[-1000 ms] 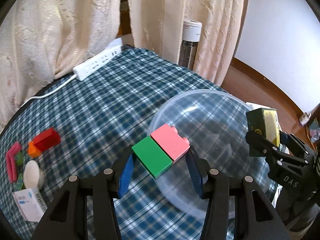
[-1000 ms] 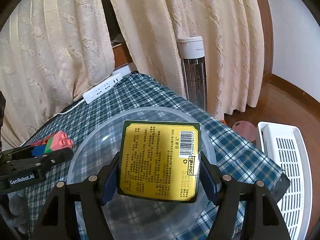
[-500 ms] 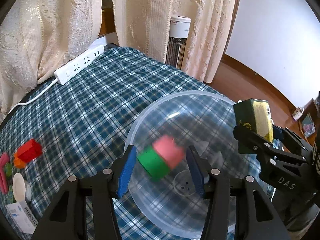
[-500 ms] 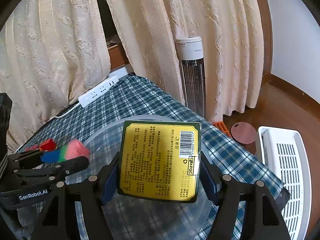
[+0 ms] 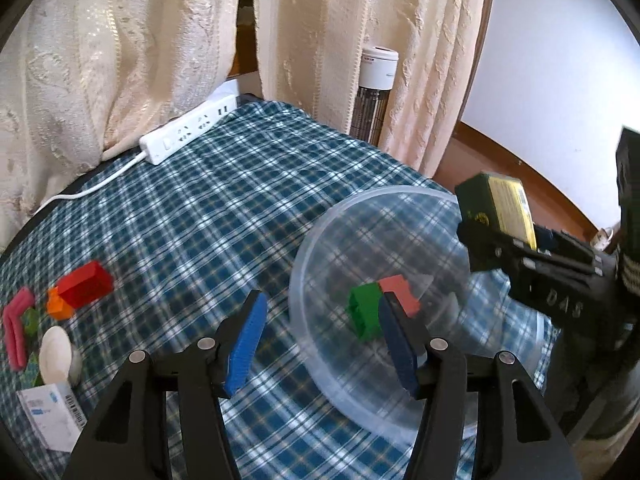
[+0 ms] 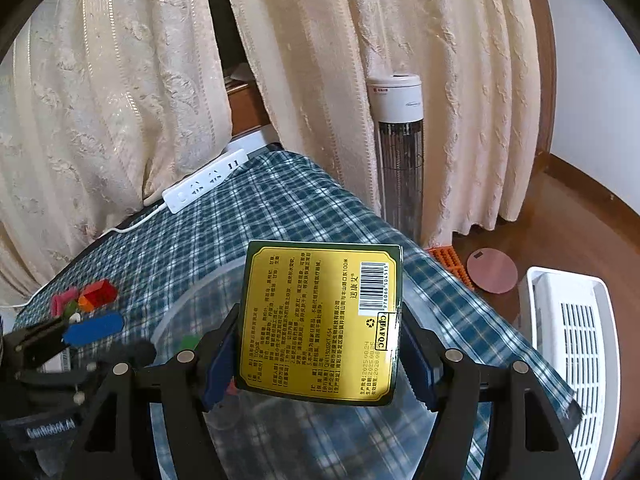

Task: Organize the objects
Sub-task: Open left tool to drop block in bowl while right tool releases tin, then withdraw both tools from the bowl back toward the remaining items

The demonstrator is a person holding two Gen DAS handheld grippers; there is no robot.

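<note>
So the green-and-pink block (image 5: 378,306) lies in the bowl (image 5: 320,248) while the emptied left gripper (image 5: 322,344) opens, the right gripper (image 6: 320,360) grips the box (image 6: 320,324) above it, and small items (image 5: 80,288) wait on the tabletop (image 5: 224,208).

Black gripper (image 5: 320,336) frames – blue pads, silver screws.

Looked like home living room: cream lace curtains (image 6: 420,80), plaid tablecloth (image 5: 224,208) on table, white power strip (image 5: 188,134), tower heater (image 6: 398,152), wooden floor (image 6: 560,216), toy blocks (image 5: 84,284) scattered.
</note>
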